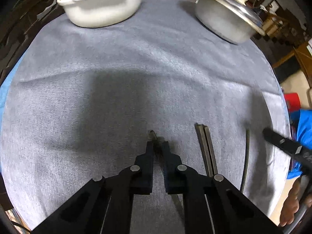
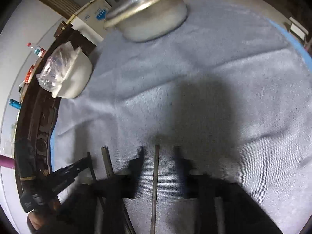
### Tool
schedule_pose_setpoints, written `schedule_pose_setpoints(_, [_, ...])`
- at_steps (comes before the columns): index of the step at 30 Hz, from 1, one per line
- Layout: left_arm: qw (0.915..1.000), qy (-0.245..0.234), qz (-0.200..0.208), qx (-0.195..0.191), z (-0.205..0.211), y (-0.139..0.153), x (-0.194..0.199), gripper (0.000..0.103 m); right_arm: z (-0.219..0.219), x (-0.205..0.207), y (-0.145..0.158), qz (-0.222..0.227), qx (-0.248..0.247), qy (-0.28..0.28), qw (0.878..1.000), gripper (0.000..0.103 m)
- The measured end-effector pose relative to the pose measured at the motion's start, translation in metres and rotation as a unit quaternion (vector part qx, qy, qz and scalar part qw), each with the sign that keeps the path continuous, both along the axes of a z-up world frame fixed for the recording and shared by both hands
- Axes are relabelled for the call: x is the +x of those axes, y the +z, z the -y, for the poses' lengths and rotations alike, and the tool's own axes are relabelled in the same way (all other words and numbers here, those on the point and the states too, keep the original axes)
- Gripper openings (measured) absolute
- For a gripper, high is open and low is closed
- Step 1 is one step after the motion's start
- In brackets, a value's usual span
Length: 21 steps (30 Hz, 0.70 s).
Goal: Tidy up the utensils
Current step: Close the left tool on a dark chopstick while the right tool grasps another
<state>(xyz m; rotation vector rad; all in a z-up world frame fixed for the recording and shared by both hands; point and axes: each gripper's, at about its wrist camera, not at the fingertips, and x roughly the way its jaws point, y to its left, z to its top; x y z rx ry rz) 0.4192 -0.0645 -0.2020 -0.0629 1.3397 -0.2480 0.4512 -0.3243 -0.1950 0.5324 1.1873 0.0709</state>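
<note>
Metal utensils lie side by side on a grey cloth. In the left wrist view my left gripper point(image 1: 157, 143) is shut on the handle of one utensil point(image 1: 152, 134), low over the cloth. A pair of flat handles point(image 1: 206, 150) lies to its right, then a thin curved handle point(image 1: 246, 161). My right gripper shows there at the right edge point(image 1: 273, 136). In the right wrist view my right gripper point(image 2: 159, 149) is open, its fingers either side of a thin handle point(image 2: 155, 175). The pair point(image 2: 106, 161) lies to its left, and my left gripper point(image 2: 85, 160) beyond it.
A white casserole dish point(image 1: 101, 5) covered in plastic stands at the far left of the cloth. A steel pot with a tilted lid point(image 1: 226, 15) stands at the far right. The dark carved table edge point(image 2: 39, 136) runs along the left. Chairs and furniture lie beyond.
</note>
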Motion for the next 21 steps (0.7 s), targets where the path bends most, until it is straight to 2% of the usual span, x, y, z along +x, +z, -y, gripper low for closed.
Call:
schedule_pose_setpoints(1, [1.0, 0.0, -0.004, -0.001, 0.0, 0.0, 0.0, 0.009, -0.003, 0.0, 0.005, 0.006, -0.005, 0.007, 1.0, 0.061])
schedule_pose_setpoints(3, [1.0, -0.002, -0.007, 0.004, 0.001, 0.0, -0.001, 0.009, -0.012, 0.002, 0.01, 0.007, -0.024, 0.024, 0.999, 0.061])
schedule_pose_setpoints(4, [0.9999, -0.003, -0.006, 0.012, 0.001, 0.001, -0.003, 0.01, -0.017, 0.001, 0.01, 0.0, -0.036, 0.033, 0.999, 0.055])
schedule_pose_setpoints(5, [0.9998, -0.003, -0.008, 0.018, 0.001, 0.001, -0.004, 0.011, -0.022, 0.004, 0.007, -0.015, -0.054, 0.044, 0.997, 0.039])
schedule_pose_setpoints(6, [0.9998, -0.003, -0.01, 0.019, 0.002, 0.001, -0.006, 0.013, -0.03, 0.006, 0.002, -0.03, -0.073, 0.054, 0.995, 0.031])
schedule_pose_setpoints(7, [0.9998, -0.003, -0.012, 0.018, 0.002, 0.001, -0.007, 0.015, -0.035, 0.005, -0.001, -0.039, -0.088, 0.063, 0.993, 0.028])
schedule_pose_setpoints(9, [0.9997, -0.006, -0.009, 0.023, 0.004, 0.001, -0.009, 0.017, -0.048, 0.007, -0.013, -0.059, -0.13, 0.075, 0.987, 0.028])
schedule_pose_setpoints(10, [0.9996, -0.006, -0.007, 0.025, 0.005, 0.001, -0.011, 0.017, -0.053, 0.005, -0.011, -0.044, -0.153, 0.073, 0.984, 0.021])
schedule_pose_setpoints(11, [0.9996, -0.008, -0.001, 0.028, 0.007, 0.001, -0.011, 0.017, -0.057, 0.005, -0.012, -0.049, -0.166, 0.079, 0.982, 0.012])
schedule_pose_setpoints(13, [0.9992, -0.017, 0.013, 0.034, 0.013, 0.001, -0.011, 0.017, -0.06, 0.004, -0.011, -0.04, -0.189, 0.082, 0.978, 0.008])
schedule_pose_setpoints(16, [0.9981, -0.03, 0.036, 0.041, 0.02, 0.001, -0.015, 0.008, -0.058, 0.002, -0.01, -0.032, -0.187, 0.087, 0.978, 0.006])
schedule_pose_setpoints(19, [0.9991, -0.019, 0.035, 0.01, 0.008, 0.001, -0.018, 0.005, -0.04, -0.009, -0.006, -0.009, -0.135, 0.065, 0.989, 0.006])
schedule_pose_setpoints(21, [0.9989, -0.012, 0.046, -0.002, -0.001, 0.006, -0.025, 0.005, -0.027, -0.019, 0.001, 0.008, -0.119, 0.047, 0.992, 0.006])
